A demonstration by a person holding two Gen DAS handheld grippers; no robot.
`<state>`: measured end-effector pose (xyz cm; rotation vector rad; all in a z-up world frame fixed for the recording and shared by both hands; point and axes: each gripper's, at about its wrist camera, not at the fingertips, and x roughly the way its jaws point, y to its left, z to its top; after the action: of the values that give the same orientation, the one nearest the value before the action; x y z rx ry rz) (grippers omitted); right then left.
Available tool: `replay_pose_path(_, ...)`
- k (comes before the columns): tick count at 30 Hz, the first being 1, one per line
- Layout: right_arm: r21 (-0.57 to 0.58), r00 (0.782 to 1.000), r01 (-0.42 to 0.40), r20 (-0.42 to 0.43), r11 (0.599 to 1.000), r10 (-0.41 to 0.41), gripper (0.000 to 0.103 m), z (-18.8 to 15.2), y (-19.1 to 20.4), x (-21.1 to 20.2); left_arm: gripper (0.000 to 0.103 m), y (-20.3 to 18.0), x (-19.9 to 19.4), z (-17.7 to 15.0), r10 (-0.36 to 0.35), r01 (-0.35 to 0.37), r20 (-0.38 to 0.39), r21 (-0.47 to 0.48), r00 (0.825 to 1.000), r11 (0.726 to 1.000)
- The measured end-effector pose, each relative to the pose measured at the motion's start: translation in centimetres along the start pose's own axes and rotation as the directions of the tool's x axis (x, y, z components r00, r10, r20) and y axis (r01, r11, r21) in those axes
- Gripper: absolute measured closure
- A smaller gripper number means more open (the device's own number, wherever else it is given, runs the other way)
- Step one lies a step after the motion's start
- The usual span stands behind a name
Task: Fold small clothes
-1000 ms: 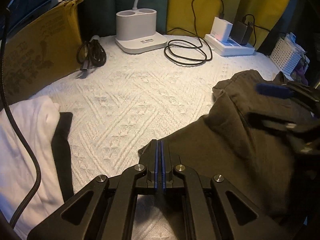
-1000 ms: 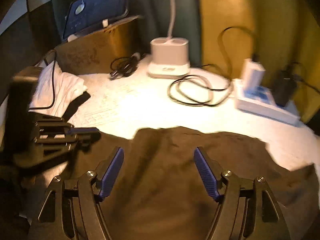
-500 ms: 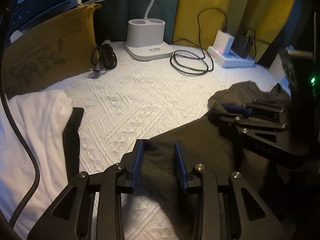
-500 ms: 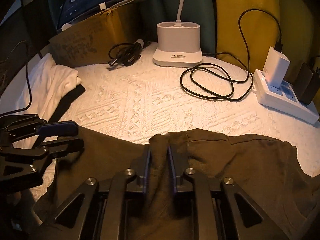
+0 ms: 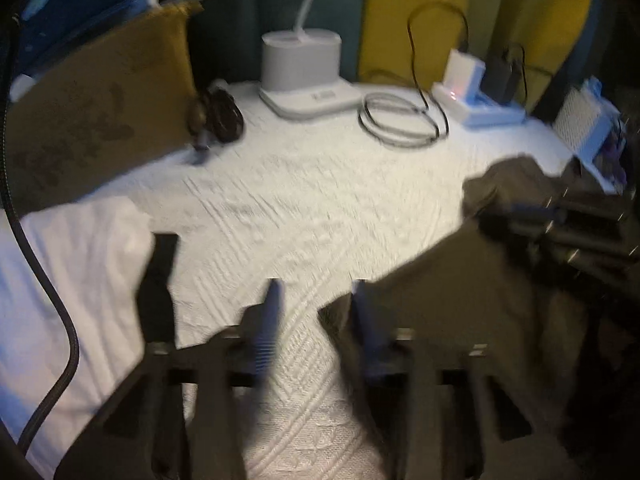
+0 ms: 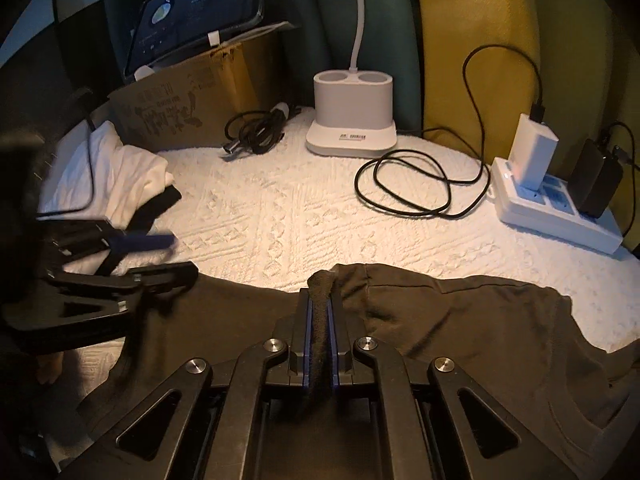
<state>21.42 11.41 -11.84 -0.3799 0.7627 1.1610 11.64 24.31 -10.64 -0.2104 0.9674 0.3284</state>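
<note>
A dark olive garment (image 6: 460,320) lies spread over the near part of the white textured bedspread (image 6: 304,216). My right gripper (image 6: 319,296) is shut on a raised fold at the garment's far edge, with cloth bunched between the pads. In the blurred left wrist view, my left gripper (image 5: 318,304) has its jaws apart and closing. Only bedspread (image 5: 304,208) shows between them, and the garment's (image 5: 460,300) corner lies against the right finger. The left gripper (image 6: 180,256) shows at the left of the right wrist view, and the right gripper (image 5: 504,220) at the right of the left wrist view.
White folded clothes (image 5: 80,272) with a black strip (image 5: 158,280) lie at the left. Along the back stand a cardboard box (image 6: 192,108), a tablet (image 6: 196,20), a white lamp base (image 6: 352,120), a coiled black cable (image 6: 416,184), a power strip (image 6: 556,208) and a white basket (image 5: 584,124).
My right gripper went from wide open to shut on a fold of the garment. My left gripper, shut on the garment's corner before, has opened off it.
</note>
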Motion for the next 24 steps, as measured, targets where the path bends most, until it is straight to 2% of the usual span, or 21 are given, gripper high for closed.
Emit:
replay_pose_path(1, 0.0, 1.0, 0.0, 0.005, 1.0, 0.0, 0.097, 0.0, 0.0, -0.2, 0.081, -0.2, -0.1, -0.1, -0.002, 0.001, 0.009, 0.016, 1.0, 1.0)
replay_pose_path(2, 0.0, 1.0, 0.001, 0.009, 1.0, -0.001, 0.097, 0.0, 0.0, -0.4, 0.095, -0.4, -0.1, -0.2, -0.015, 0.014, 0.009, 0.028, 1.0, 1.0)
replay_pose_path(4, -0.003, 1.0, 0.005, 0.017, 1.0, -0.005, 0.097, 0.0, 0.0, -0.6, 0.099, -0.3, -0.4, -0.1, -0.029, 0.028, 0.027, 0.003, 0.999, 1.0)
replay_pose_path(7, 0.005, 0.999, 0.016, 0.037, 1.0, -0.016, 0.099, -0.1, 0.0, -1.2, 0.1, 0.9, -0.9, 0.0, -0.062, 0.069, 0.077, -0.1, 0.995, 0.993)
replay_pose_path(10, 0.022, 0.998, 0.028, 0.054, 0.999, -0.029, 0.1, -0.3, -0.2, -1.7, 0.101, 1.5, -2.1, -0.2, -0.066, 0.092, 0.14, -0.185, 0.988, 0.978)
replay_pose_path(13, 0.038, 0.997, 0.046, 0.066, 0.998, -0.048, 0.1, -0.5, -0.4, -2.2, 0.101, 2.8, -4.1, -1.2, -0.077, 0.157, 0.244, -0.327, 0.967, 0.932)
replay_pose_path(14, 0.043, 0.996, 0.045, 0.07, 0.998, -0.048, 0.1, -0.7, -0.5, -2.4, 0.101, 2.9, -4.6, -1.5, -0.074, 0.166, 0.258, -0.355, 0.963, 0.92)
replay_pose_path(16, 0.047, 0.996, 0.048, 0.068, 0.998, -0.052, 0.1, -1.0, -0.4, -2.5, 0.101, 2.6, -4.8, -2.0, -0.058, 0.151, 0.258, -0.357, 0.964, 0.922)
replay_pose_path(18, 0.043, 0.997, 0.056, 0.056, 0.998, -0.058, 0.1, -1.4, -0.3, -2.0, 0.101, 2.5, -4.1, -2.6, -0.046, 0.128, 0.225, -0.365, 0.973, 0.922)
replay_pose_path(21, 0.037, 0.995, 0.089, 0.036, 0.995, -0.091, 0.101, -2.1, -0.2, -1.5, 0.102, 3.3, -3.4, -3.6, -0.059, 0.133, 0.181, -0.429, 0.982, 0.893)
replay_pose_path(24, 0.047, 0.99, 0.129, 0.05, 0.99, -0.132, 0.103, -2.7, -0.6, -2.3, 0.102, 3.2, -4.9, -4.5, -0.063, 0.143, 0.195, -0.433, 0.979, 0.89)
